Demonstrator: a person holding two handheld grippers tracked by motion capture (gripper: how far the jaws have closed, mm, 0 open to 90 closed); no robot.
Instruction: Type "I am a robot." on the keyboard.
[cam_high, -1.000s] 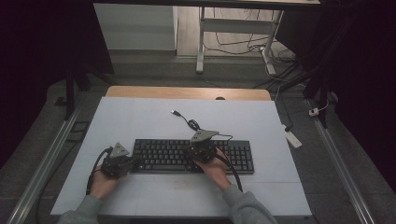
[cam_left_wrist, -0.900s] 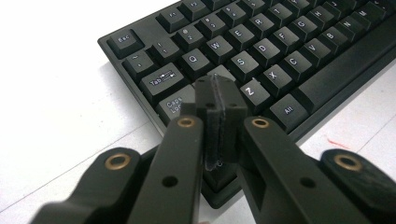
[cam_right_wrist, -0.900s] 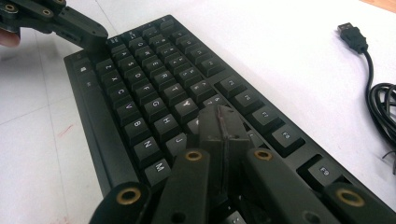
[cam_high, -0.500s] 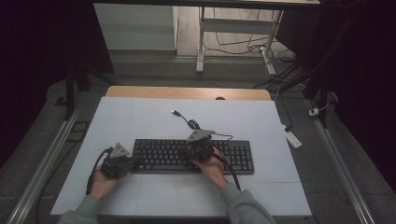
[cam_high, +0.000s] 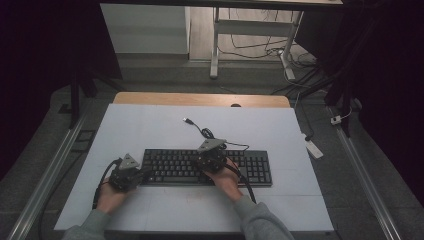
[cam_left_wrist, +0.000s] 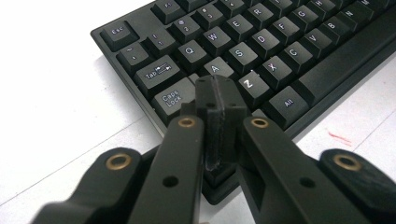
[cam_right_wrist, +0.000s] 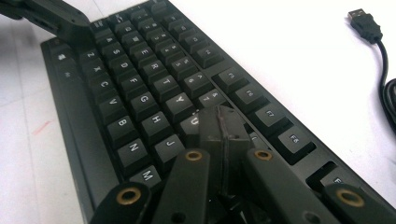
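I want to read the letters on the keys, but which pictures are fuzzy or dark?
High view: dim, black at the sides, and the keyboard too small to read. Left gripper view: bright, letters like Q and Z sharp, but the left gripper close up is blurry. Right gripper view: darker, with the near keys soft, the right gripper blurred, and the white table glaring.

Keyboard (cam_high: 207, 167) on table (cam_high: 150, 125), plug (cam_high: 188, 121) behind

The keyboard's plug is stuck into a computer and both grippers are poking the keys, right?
Not quite. The high view shows the keyboard's plug lying loose on the white table, plugged into nothing. The left gripper and right gripper, both shut, are at the keys.
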